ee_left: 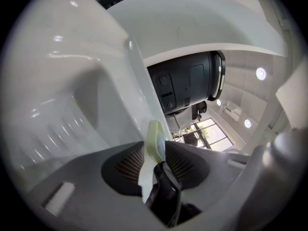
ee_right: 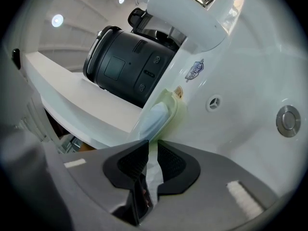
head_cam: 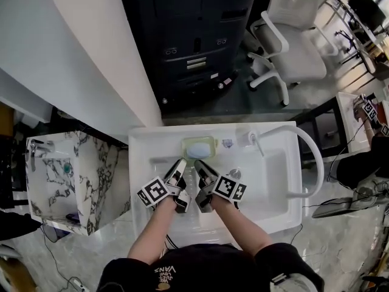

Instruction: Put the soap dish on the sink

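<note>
White sink [head_cam: 138, 176] fills the middle, its curved faucet [head_cam: 313, 158] arching over the right side. Both arms reach in over the front edge. Left hand-held gripper [head_cam: 180, 165] has its jaws spread wide, the dish's near rim standing loose in the gap, pads off it. Right hand-held gripper [head_cam: 202, 167] shows just a narrow gap, gripping nothing, tips just short of the dish. The pale green soap dish [head_cam: 213, 143] sits on the sink's back edge, centre-left, with a blue soap bar [head_cam: 199, 149] in it.

1 soap dish [head_cam: 213, 142] w/ 1 soap bar [head_cam: 198, 148]. 2 claws: L claw [head_cam: 180, 165], R claw [head_cam: 201, 166]. 2 sinks: white sink [head_cam: 140, 163], marble sink [head_cam: 91, 157] — 1 faucet [head_cam: 307, 157].
</note>
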A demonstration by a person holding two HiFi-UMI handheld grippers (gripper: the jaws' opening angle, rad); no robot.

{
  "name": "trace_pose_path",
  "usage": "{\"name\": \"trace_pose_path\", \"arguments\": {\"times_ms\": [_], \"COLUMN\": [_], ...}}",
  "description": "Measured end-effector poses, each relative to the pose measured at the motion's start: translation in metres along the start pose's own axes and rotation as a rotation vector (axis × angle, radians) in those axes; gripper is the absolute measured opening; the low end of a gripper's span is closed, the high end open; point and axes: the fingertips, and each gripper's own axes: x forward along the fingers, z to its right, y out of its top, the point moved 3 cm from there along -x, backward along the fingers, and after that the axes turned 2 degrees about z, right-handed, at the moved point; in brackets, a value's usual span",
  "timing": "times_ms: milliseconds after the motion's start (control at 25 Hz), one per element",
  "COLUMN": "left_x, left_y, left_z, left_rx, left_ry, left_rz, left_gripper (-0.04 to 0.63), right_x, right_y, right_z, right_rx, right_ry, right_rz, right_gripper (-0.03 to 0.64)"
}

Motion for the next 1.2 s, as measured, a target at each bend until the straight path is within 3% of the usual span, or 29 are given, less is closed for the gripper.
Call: {"name": "trace_pose_path", "arguments": {"times_ms": [680, 1200], "left_x": [-0.015, -0.041], "left_y": [-0.005, -0.023], "left_z": [0.006, 0.039], "left_rx": [0.037, 0.160], "left_ry": [0.022, 0.001], "left_rz": [0.004, 0.035], "left_gripper": [0.150, 0.139], "right_x": [0.002, -0.052], "right_y": [0.004, 0.015], "right_z": [-0.005, -0.017], "right_rx": [0.009, -0.055], "right_ry": [0.024, 0.083], "right_rz": [-0.008, 0.009], "right_gripper": [0.061, 0.060]}}
